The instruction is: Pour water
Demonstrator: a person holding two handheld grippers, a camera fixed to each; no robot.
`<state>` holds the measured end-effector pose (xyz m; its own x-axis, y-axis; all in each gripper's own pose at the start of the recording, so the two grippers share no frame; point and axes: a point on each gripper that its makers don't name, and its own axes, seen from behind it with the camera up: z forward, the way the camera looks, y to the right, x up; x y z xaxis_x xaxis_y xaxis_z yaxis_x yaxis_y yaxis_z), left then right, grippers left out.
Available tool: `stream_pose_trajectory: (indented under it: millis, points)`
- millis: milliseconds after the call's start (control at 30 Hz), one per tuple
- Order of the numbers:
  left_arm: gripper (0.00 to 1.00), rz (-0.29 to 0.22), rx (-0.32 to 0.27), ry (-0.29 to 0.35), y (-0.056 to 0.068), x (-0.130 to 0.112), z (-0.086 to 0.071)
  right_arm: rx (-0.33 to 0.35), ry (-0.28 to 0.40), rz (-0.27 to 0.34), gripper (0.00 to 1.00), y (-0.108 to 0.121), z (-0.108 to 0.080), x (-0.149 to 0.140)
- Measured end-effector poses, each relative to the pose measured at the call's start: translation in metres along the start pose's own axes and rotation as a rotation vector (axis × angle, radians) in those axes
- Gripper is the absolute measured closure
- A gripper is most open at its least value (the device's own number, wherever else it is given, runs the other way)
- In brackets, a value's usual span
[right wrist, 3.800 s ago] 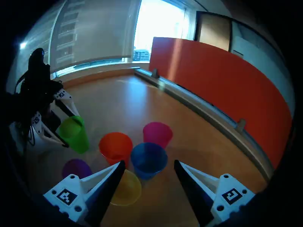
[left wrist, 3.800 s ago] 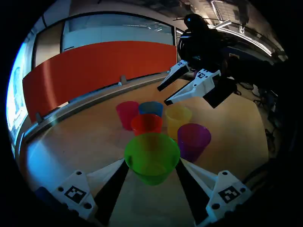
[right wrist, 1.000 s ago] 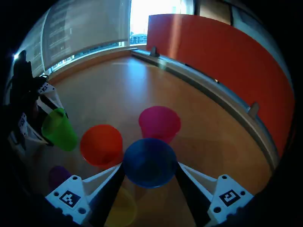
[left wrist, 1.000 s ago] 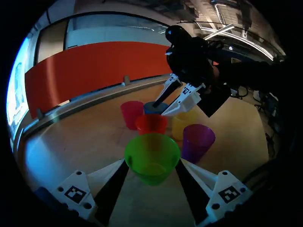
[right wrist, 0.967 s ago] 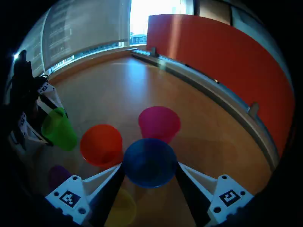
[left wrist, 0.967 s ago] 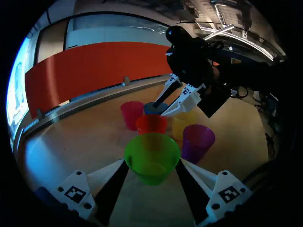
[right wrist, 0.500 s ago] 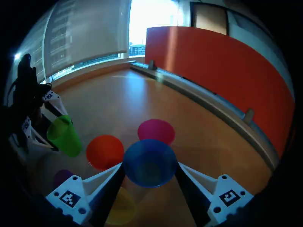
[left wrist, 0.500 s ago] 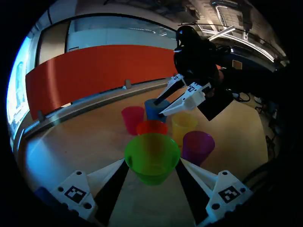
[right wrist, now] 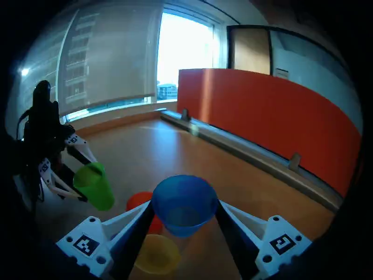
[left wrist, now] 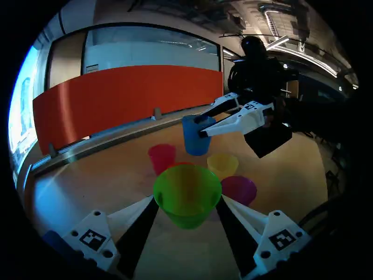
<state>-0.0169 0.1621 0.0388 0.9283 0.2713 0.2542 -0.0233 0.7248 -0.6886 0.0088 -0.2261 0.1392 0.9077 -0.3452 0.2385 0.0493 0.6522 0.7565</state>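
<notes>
Jaws, left gripper (left wrist: 187,200): clamped on green cup (left wrist: 187,212), lower centre.
Jaws, right gripper (right wrist: 184,204): clamped on blue cup (left wrist: 196,139), above pink cup (left wrist: 162,157), yellow cup (left wrist: 223,164).
Room: open table (left wrist: 93,172) at left.

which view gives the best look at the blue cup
The right gripper view: the blue cup sits large and central between that gripper's fingers, with its open mouth and inside visible. In the left gripper view the blue cup is smaller and seen from the side, held above the table.

No legible text, label, brand, number or sign anywhere
</notes>
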Motion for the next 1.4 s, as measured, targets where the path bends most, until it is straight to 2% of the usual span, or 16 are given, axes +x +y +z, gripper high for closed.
stream_pose_trajectory:
  millis: [233,467,800,1400]
  points:
    - [0.16,-0.009,0.011,0.034,0.001,0.016,-0.006,-0.021,0.119,-0.010,0.09,-0.009,-0.020,0.023]
    - [0.15,-0.011,0.017,0.071,0.005,0.031,-0.013,-0.029,0.185,-0.011,0.09,-0.019,-0.033,0.033]
    - [0.15,-0.012,0.029,0.137,0.010,0.051,-0.024,-0.036,0.228,0.006,0.09,-0.032,-0.046,0.035]
    - [0.15,-0.034,0.023,0.262,0.027,0.083,-0.042,-0.053,0.256,0.035,0.09,-0.048,-0.069,0.026]
